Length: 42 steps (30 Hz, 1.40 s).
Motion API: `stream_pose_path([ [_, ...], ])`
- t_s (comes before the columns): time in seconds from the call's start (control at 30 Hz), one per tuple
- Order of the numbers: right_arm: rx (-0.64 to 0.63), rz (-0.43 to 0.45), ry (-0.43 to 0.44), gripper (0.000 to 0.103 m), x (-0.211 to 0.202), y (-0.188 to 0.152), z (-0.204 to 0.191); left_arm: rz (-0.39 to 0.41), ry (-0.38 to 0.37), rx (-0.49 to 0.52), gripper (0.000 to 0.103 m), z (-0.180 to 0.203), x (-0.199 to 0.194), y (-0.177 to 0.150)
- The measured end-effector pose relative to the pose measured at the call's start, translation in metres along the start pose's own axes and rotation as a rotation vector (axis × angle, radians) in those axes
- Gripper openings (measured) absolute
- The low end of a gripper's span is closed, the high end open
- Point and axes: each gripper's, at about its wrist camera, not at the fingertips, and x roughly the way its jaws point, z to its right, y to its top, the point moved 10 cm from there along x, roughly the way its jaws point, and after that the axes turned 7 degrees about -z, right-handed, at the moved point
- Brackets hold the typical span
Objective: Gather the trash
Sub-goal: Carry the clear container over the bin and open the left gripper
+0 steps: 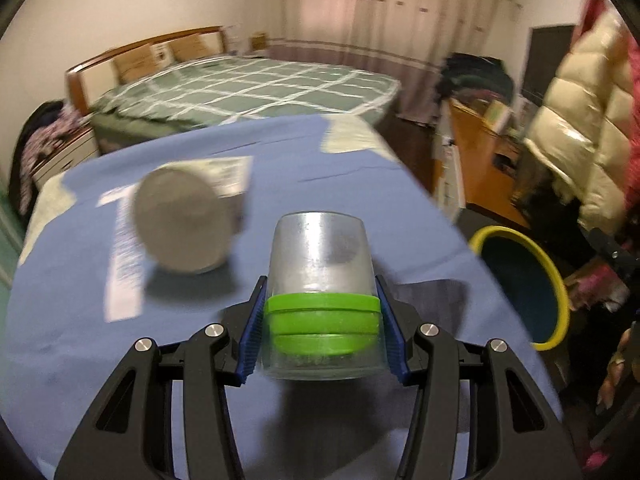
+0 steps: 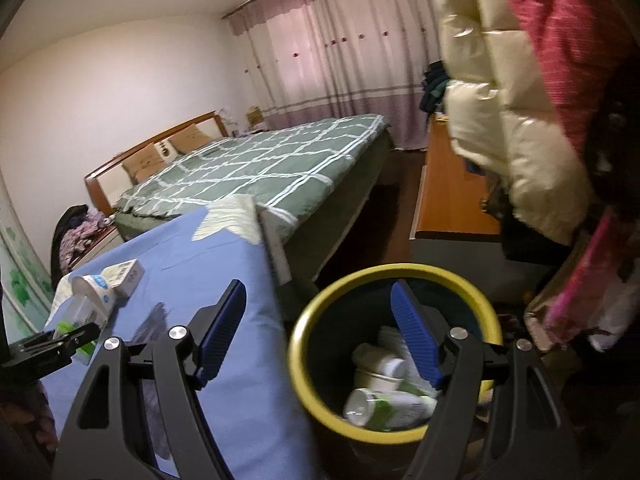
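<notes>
Mid-collection: left tool [image 1: 320, 320] clenched on a clear jar [image 1: 320, 280] with green lid, above the desk [image 1: 400, 200], left of the yellow-rimmed bin [image 2: 298, 360]. Right tool [image 2: 320, 336] released over that bin. Next, probably: carry jar over the rim, release.

We see home bedroom. Double bed [image 2: 256, 168] with green checked cover, wooden headboard [image 2: 160, 140] against white wall. Pink floor-length curtains [image 2: 340, 52] behind bed. Cream puffer coat [image 2: 508, 120] and red garment [image 2: 568, 40] hanging at right. Clothes pile [image 1: 36, 156] beside bed. We note yellow-rimmed trash bin [image 2: 304, 340] on floor next to blue-clothed table [image 1: 360, 184].
</notes>
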Motion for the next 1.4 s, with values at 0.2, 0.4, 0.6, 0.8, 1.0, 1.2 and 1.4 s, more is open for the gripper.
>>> stream_pose_path([
  [0.2, 0.042, 0.016, -0.071, 0.071, -0.015, -0.004, 0.044, -0.019, -0.117, 0.134, 0.050, 0.097, 0.015, 0.023],
  [0.4, 0.082, 0.032, -0.121, 0.071, -0.030, -0.007, 0.078, -0.051, -0.216, 0.239, 0.050, 0.184, 0.033, 0.031],
  [0.6, 0.108, 0.047, -0.169, 0.071, -0.044, -0.009, 0.101, -0.102, -0.272, 0.318, 0.050, 0.251, 0.062, 0.031],
  [0.8, 0.125, 0.056, -0.192, 0.071, -0.054, -0.010, 0.114, -0.140, -0.286, 0.350, 0.053, 0.287, 0.093, 0.027],
  [1.0, 0.116, 0.057, -0.183, 0.071, -0.055, -0.009, 0.108, -0.061, -0.256, 0.323, 0.087, 0.272, 0.079, 0.037],
  [1.2, 0.090, 0.034, -0.131, 0.071, -0.040, -0.010, 0.084, 0.032, -0.204, 0.205, 0.093, 0.194, 0.027, 0.041],
  [1.4, 0.010, -0.011, -0.055, 0.071, -0.015, -0.015, 0.030, 0.106, -0.091, 0.067, 0.093, 0.080, -0.025, 0.021],
])
